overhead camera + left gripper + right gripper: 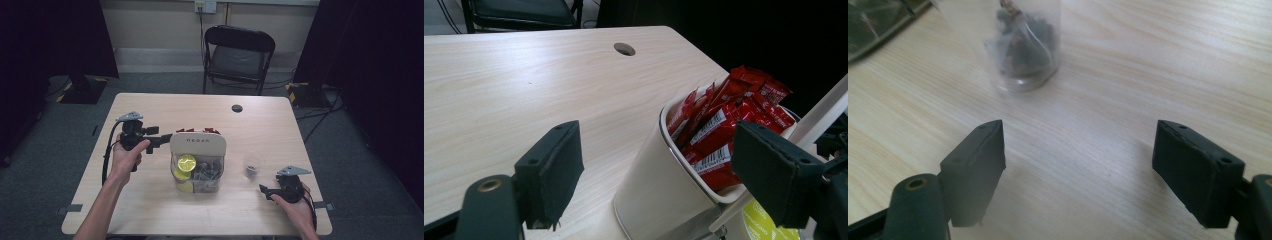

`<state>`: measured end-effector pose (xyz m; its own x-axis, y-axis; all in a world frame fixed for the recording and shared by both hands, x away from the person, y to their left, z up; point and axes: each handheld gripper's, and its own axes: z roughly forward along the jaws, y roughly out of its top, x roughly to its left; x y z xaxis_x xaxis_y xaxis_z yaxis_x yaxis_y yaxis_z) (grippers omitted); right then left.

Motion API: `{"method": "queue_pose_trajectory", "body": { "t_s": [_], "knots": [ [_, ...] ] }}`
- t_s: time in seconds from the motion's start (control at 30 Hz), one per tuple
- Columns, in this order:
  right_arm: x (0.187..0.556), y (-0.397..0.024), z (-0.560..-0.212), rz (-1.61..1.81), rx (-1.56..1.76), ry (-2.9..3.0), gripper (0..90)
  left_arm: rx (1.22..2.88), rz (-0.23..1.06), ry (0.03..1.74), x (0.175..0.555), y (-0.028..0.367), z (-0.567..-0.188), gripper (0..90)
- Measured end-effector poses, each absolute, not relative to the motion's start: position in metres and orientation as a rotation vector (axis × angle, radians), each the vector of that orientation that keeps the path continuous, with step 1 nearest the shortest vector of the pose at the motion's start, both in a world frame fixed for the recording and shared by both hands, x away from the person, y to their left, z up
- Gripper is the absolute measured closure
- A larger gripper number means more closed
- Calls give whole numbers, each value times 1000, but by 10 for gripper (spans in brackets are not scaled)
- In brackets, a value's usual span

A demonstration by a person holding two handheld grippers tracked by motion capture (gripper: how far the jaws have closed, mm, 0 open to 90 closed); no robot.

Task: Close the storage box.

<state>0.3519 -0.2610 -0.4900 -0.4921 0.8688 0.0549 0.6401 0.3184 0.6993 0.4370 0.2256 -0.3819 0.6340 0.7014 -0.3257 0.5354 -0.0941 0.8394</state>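
Note:
An organiser [198, 162] stands mid-table, with a cream top panel and clear walls. It holds yellow-lidded pods [186, 163], dark items and red sachets [198, 130] at the back. My left gripper [162, 140] is at its back left corner, jaws open. In the left gripper view the cream cup [654, 185] of red sachets [729, 120] sits between the open gripper [661, 150] jaws; the left pad [556, 170] is clear of it. A small clear cup [252, 167] with dark contents stands to the right. My right gripper [263, 189] lies low just in front of it, open and empty [1083, 150], facing the cup [1023, 45].
The wooden table [165, 210] has a round cable hole [237, 108] near its far edge. A black folding chair [237, 55] stands behind the table. Dark curtains flank the room. Cables trail on the floor at the right.

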Motion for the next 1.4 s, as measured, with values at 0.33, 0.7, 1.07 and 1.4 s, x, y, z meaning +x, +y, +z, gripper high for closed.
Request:
{"method": "queue_pose_trajectory", "body": {
  "t_s": [0.33, 0.7, 1.07, 1.4],
  "knots": [
    [355, -266, -494, 903, 1330, 2221, 195, 1751, 186, 982, 436, 225, -380, 237],
    [350, -267, -499, 936, 1327, 2170, 182, 1757, 177, 952, 428, 224, -375, 226],
    [349, -268, -500, 946, 1320, 2161, 182, 1779, 172, 940, 423, 223, -374, 219],
    [349, -268, -500, 946, 1320, 2161, 182, 1790, 142, 918, 419, 218, -373, 203]
  ]
}}
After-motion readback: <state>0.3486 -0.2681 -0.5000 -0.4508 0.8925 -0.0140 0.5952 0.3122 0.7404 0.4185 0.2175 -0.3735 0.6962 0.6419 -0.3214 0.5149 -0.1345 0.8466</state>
